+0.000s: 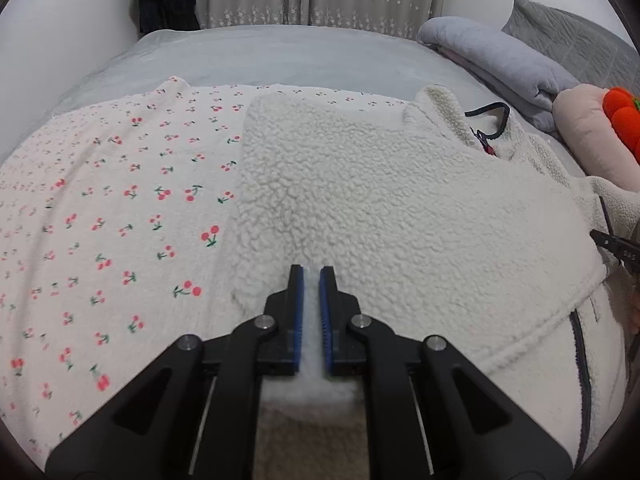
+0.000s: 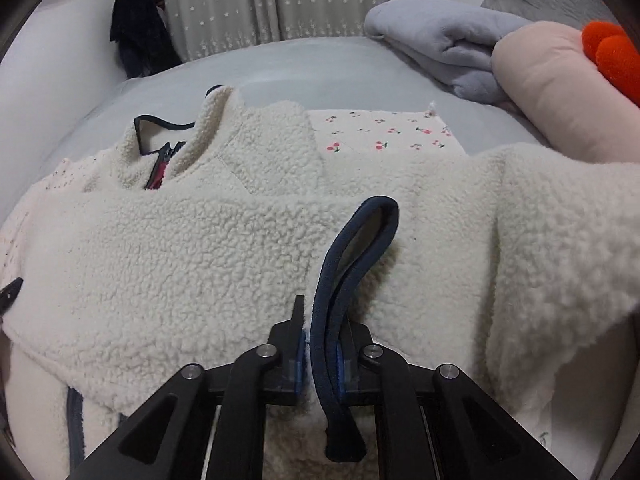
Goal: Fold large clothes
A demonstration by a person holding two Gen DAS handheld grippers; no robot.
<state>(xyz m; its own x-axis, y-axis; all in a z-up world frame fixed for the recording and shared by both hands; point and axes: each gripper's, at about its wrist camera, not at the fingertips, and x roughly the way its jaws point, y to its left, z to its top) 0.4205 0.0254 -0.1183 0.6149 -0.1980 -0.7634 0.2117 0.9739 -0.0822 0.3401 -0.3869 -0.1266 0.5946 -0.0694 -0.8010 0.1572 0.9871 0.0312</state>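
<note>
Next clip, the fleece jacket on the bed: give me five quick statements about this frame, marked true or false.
1. The left gripper is shut on the fleece jacket. True.
2. The right gripper is open and holds nothing. False: it pinches the jacket's navy-trimmed edge.
3. A cherry-print cloth lies under the jacket. True.
4. The jacket is black. False: it is cream.
5. A folded grey blanket lies on the bed. True.
</note>
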